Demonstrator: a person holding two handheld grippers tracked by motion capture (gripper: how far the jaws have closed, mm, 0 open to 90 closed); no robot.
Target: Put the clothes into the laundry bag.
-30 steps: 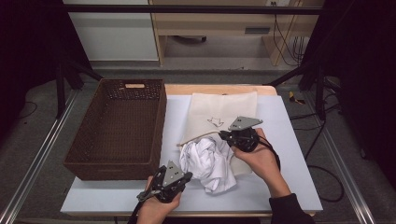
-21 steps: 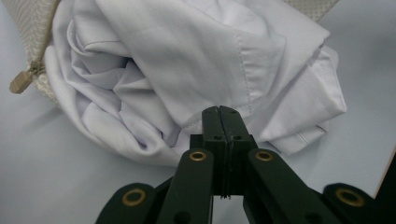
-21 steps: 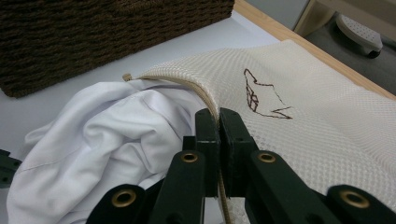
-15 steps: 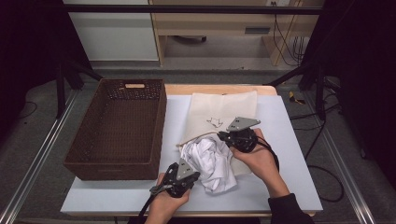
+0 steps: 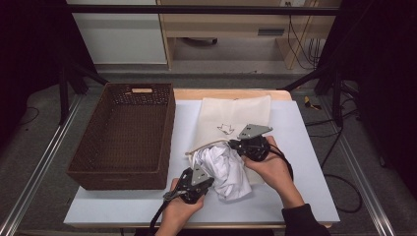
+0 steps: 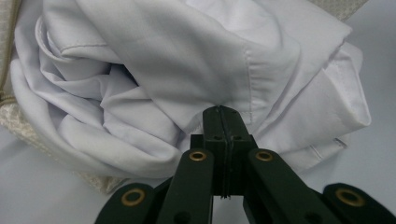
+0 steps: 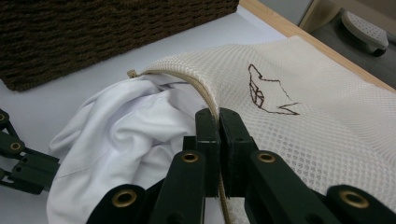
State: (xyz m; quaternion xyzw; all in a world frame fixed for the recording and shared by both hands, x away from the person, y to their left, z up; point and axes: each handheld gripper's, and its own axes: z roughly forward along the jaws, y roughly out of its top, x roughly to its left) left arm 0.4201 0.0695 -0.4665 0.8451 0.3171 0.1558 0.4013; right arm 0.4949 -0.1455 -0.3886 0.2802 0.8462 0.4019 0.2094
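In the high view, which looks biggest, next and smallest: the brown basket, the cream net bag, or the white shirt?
From largest to smallest in the high view:
1. The dark brown woven wicker basket, clearly the largest.
2. The cream mesh laundry bag, lying flat.
3. The crumpled white cloth shirt, the smallest; part of it may be hidden inside the bag.

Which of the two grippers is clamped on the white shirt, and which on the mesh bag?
The left gripper is shut on the white shirt. The right gripper pinches the corded rim of the cream mesh bag, the one with the small dark drawing.
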